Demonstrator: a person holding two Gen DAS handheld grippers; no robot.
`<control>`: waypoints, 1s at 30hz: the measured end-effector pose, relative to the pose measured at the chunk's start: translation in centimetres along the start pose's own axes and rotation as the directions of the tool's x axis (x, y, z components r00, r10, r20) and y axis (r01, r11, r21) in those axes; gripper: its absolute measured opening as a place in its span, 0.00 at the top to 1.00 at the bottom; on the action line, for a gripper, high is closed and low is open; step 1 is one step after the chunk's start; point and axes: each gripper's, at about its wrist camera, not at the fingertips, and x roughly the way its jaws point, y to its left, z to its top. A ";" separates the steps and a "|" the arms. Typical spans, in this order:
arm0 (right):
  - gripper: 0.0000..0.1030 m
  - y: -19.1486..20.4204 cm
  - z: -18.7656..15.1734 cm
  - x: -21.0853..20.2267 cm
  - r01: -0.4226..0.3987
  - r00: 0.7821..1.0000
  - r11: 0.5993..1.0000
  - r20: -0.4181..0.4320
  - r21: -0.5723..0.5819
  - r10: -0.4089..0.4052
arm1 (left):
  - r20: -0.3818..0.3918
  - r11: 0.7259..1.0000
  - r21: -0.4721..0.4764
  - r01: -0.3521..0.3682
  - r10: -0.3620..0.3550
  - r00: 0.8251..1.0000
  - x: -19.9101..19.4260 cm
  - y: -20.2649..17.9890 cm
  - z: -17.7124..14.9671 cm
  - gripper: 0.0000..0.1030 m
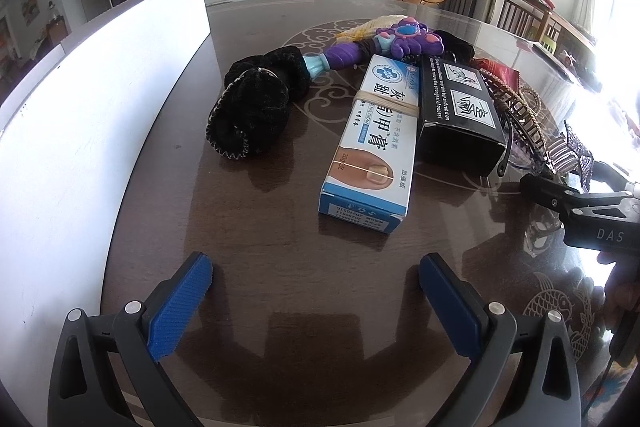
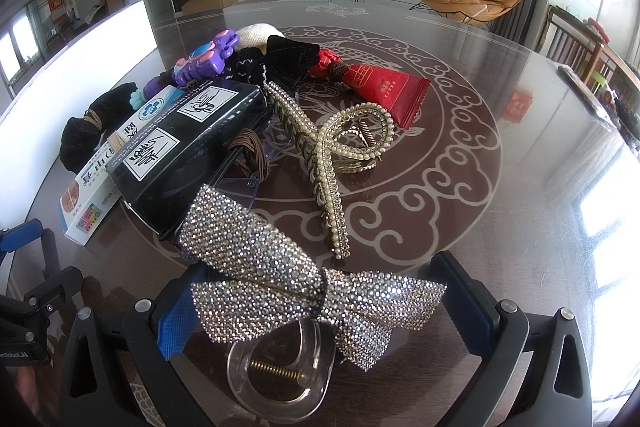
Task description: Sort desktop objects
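Observation:
My right gripper [image 2: 316, 291] is open, its blue pads on either side of a rhinestone bow hair clip [image 2: 280, 267] with a clear claw [image 2: 280, 375] beneath it. Whether the pads touch the bow's ends I cannot tell. Behind it lie a pearl hair claw [image 2: 340, 147], a black box [image 2: 188, 135] and a red packet [image 2: 380, 87]. My left gripper [image 1: 316, 291] is open and empty above the dark table [image 1: 280, 227]. Ahead of it lie a white-and-blue cream box [image 1: 372, 147], the black box [image 1: 456, 111], a black scrunchie [image 1: 250, 111] and a purple toy [image 1: 384, 43].
A tall white panel [image 1: 100, 107] stands along the table's left side. Clear glasses [image 2: 240, 183], brown hair ties [image 2: 250, 151] and a black velvet bow [image 2: 292, 63] crowd the pile. The right gripper's body [image 1: 592, 223] shows at the left view's right edge. Bare patterned tabletop [image 2: 460, 167] extends right.

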 end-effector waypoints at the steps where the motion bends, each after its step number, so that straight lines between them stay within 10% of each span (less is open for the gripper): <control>1: 0.00 -0.1 0.2 0.0 -0.015 1.000 1.000 -0.021 -0.024 0.015 | 0.000 1.000 0.000 0.000 0.000 1.000 0.0 0.0 0.0 0.00; 7: 0.00 -0.7 0.4 -1.5 -0.112 0.994 0.993 -0.005 -0.047 0.112 | 0.000 1.000 0.000 0.000 0.000 1.000 0.0 0.0 -0.1 0.00; 16: 0.01 -4.6 -1.6 -2.9 0.016 1.000 1.000 0.005 -0.012 -0.016 | -0.001 1.000 0.004 0.003 -0.003 1.000 -0.1 0.0 0.0 0.00; 27: 0.00 -5.1 -6.3 -5.1 -0.060 0.998 0.995 -0.008 0.081 0.061 | -0.052 0.987 0.135 0.091 -0.084 0.995 2.9 -2.4 4.6 0.00; 29: 0.00 -4.9 -6.6 -5.4 -0.067 0.998 0.995 -0.008 0.078 0.068 | -0.035 0.984 0.150 0.096 -0.092 0.995 3.0 -2.6 5.2 0.09; 30: 0.00 -4.8 -6.8 -5.5 -0.068 0.998 0.995 -0.010 0.075 0.069 | -0.016 0.983 0.152 0.099 -0.098 0.995 2.6 -2.6 5.2 0.31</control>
